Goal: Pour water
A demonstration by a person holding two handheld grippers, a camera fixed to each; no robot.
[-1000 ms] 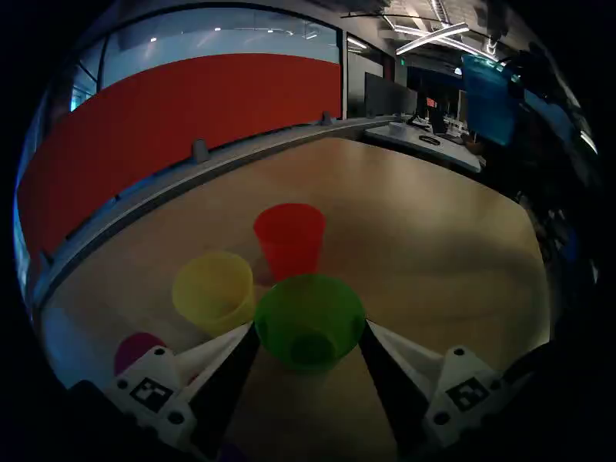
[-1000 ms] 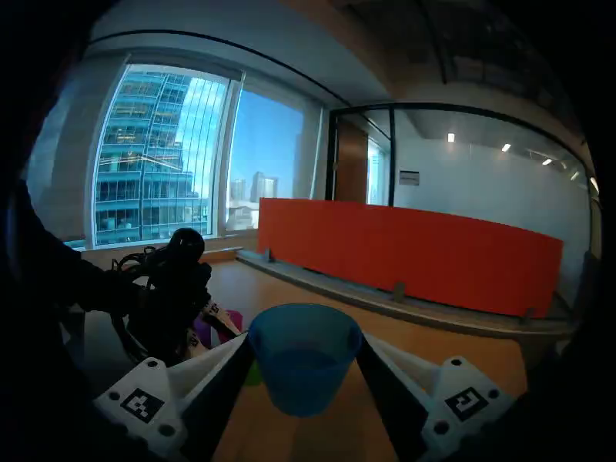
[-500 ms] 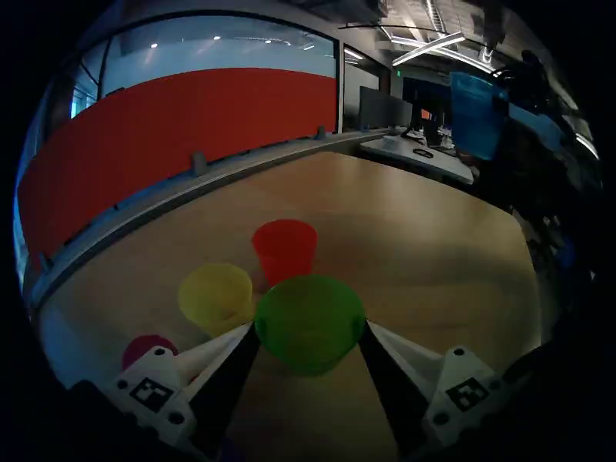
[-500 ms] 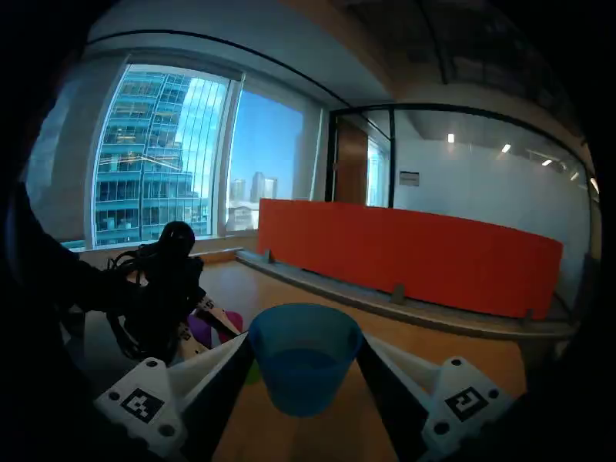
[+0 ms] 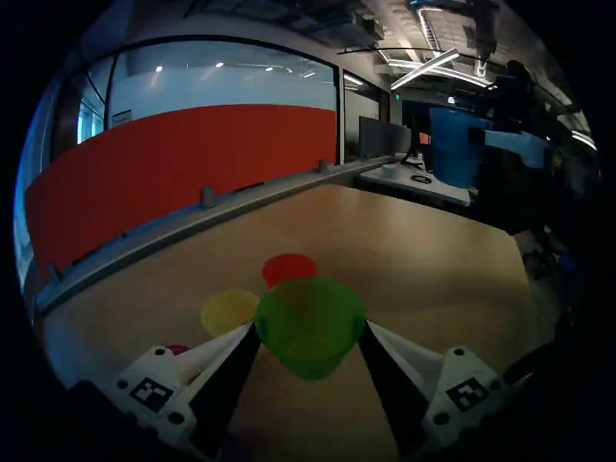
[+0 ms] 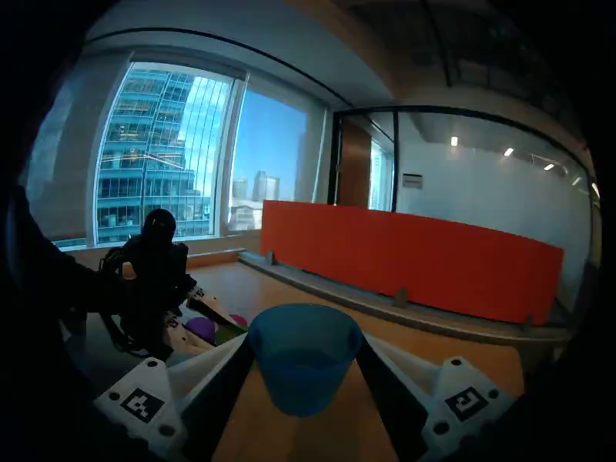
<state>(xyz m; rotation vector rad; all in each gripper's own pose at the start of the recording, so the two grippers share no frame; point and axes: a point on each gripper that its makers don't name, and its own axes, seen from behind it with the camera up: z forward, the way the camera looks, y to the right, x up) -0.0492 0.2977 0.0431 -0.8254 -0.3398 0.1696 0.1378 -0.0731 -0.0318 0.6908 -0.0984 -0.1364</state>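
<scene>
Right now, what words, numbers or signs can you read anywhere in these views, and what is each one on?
No text reads clearly.
Small wall sign, right gripper view: too small to read.
Small plate on the glass partition, left gripper view: blurred.
Square markers: coded black-and-white patterns, no letters.
Green cup and blue cup: no print visible.

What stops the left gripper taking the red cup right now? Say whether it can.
Probably not yet: the left gripper is shut on the green cup, which sits in front of the red cup.
</scene>
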